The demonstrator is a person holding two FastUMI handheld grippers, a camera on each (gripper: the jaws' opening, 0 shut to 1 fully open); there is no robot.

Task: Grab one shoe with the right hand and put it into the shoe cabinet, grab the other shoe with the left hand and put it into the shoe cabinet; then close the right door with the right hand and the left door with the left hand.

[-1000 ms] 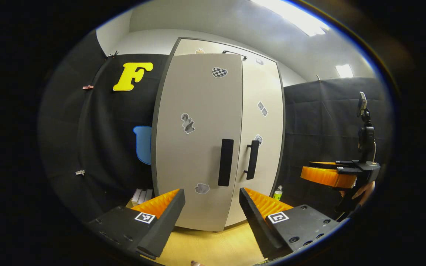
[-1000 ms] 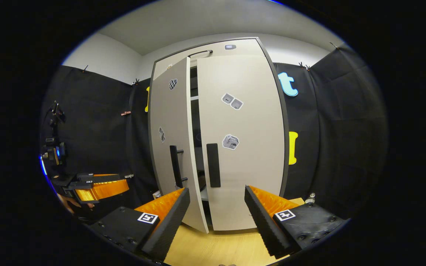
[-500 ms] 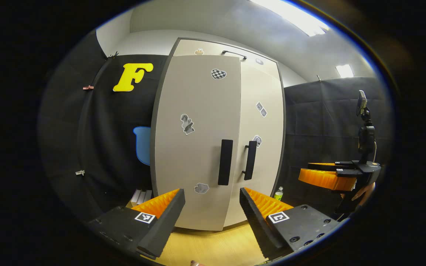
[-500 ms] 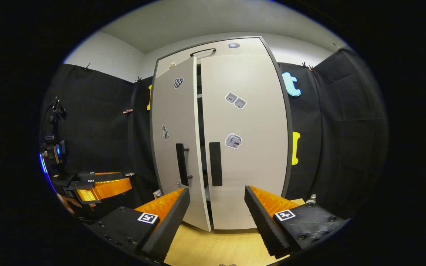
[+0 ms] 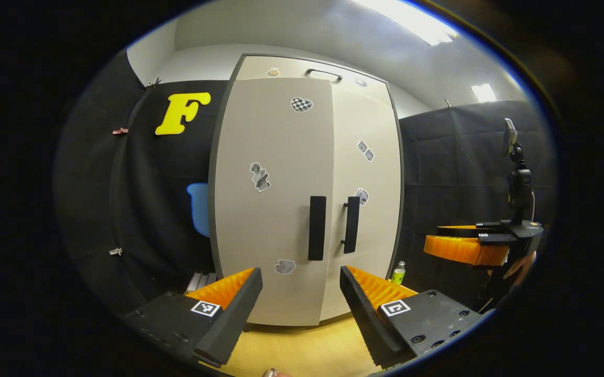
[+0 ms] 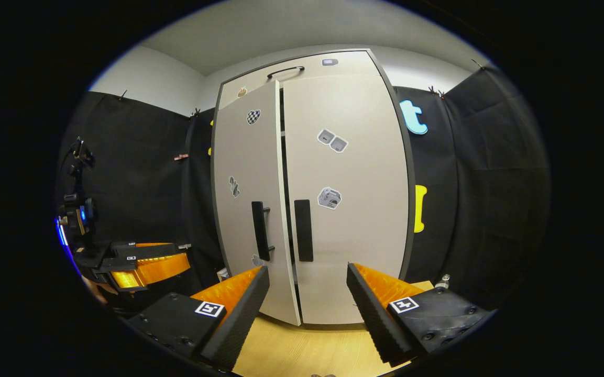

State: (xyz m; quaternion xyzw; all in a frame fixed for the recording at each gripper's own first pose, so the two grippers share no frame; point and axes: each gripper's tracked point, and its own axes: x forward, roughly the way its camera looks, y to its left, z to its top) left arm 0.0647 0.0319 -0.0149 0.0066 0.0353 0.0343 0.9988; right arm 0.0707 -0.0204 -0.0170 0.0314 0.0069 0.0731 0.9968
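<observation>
The shoe cabinet [image 6: 312,188] stands tall and pale against the black cloth wall, right in front of both cameras. In the right gripper view the right door [image 6: 349,193] sits flat in its frame, while the left door [image 6: 246,199] hangs a touch ajar: a thin dark slit runs down between the two, and a sliver of a shelf edge shows near the top of it. What lies inside is hidden, so the shoes can't be made out. In the left gripper view the same left door [image 5: 273,199] fills the middle and the slit is not visible from this angle; the two dark handles [image 5: 317,228] stand side by side at mid height. Small stickers dot both doors, too small to read.

The left tongs [image 5: 300,301] are spread wide with nothing between them, held short of the door and apart from it. The right tongs [image 6: 307,303] are likewise spread wide and holding nothing, also clear of the cabinet. Each pair shows sideways at the edge of the other's view, partly cut off.

Below, a strip of light wooden floor [image 6: 302,351] runs to the cabinet's foot. A small bottle [image 5: 396,273] stands by the cabinet's right corner, half hidden behind a finger.
</observation>
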